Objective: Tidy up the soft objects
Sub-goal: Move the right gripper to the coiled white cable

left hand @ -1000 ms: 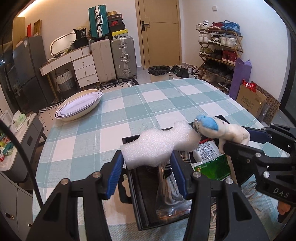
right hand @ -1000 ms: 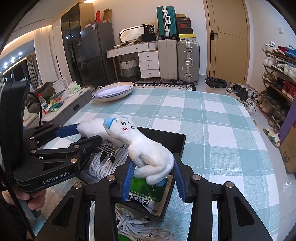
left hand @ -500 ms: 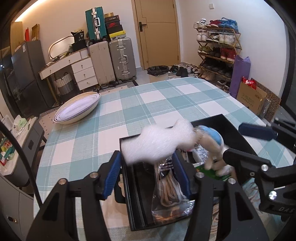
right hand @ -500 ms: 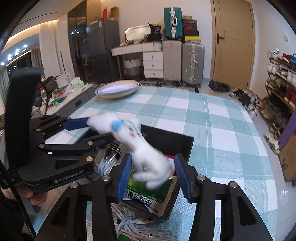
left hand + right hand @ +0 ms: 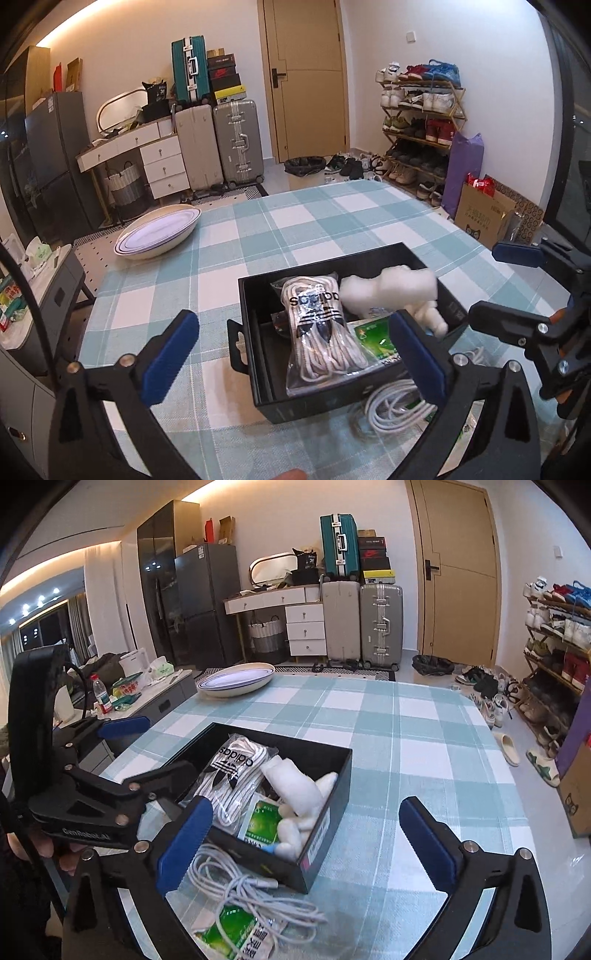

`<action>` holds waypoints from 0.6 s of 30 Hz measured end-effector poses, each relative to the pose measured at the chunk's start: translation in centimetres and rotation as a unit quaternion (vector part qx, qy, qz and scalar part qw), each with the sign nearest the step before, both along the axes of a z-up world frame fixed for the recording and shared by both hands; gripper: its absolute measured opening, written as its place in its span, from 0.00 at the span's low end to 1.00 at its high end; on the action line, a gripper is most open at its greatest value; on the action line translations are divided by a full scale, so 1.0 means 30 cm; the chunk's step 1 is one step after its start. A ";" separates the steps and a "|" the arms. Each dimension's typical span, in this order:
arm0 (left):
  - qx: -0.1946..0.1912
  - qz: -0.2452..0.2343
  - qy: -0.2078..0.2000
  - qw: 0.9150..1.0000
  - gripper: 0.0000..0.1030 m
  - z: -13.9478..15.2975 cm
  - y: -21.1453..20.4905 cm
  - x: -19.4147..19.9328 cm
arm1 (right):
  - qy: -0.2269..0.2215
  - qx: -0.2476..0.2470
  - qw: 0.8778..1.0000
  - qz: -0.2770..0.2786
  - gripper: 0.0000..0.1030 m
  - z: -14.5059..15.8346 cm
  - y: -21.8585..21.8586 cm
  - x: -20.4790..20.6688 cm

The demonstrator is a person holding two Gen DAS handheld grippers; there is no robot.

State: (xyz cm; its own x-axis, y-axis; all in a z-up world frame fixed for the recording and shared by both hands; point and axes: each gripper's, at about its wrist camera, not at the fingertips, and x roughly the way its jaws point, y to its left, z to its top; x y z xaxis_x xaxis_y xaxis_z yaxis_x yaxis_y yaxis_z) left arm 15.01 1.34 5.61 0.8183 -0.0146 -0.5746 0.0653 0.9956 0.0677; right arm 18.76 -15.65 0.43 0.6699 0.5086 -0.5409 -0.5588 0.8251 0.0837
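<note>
Both grippers, left (image 5: 295, 358) and right (image 5: 306, 842), are now standing open and empty. The foam (image 5: 388, 291) and plush (image 5: 295, 830), gripped a second ago, are lying in the box (image 5: 325, 853); cable (image 5: 240, 893) is remaining outside.

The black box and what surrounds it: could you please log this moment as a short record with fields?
box: black box, open top, on the checked table
in box: bagged laces, foam piece, plush toy, green packet
outside box: white cable and another green packet, at its near end
left gripper: open, empty
right gripper: open, empty
far side of table: oval dish
</note>
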 end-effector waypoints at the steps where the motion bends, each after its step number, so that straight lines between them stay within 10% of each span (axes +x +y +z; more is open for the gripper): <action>1: -0.001 0.005 -0.004 1.000 1.00 0.004 0.003 -0.014 | 0.000 0.002 1.000 -0.001 0.99 0.001 -0.014 -0.007; 18: -0.026 0.012 0.023 0.999 1.00 -0.104 0.032 -0.118 | 0.059 0.005 0.998 0.005 1.00 -0.060 -0.099 -0.067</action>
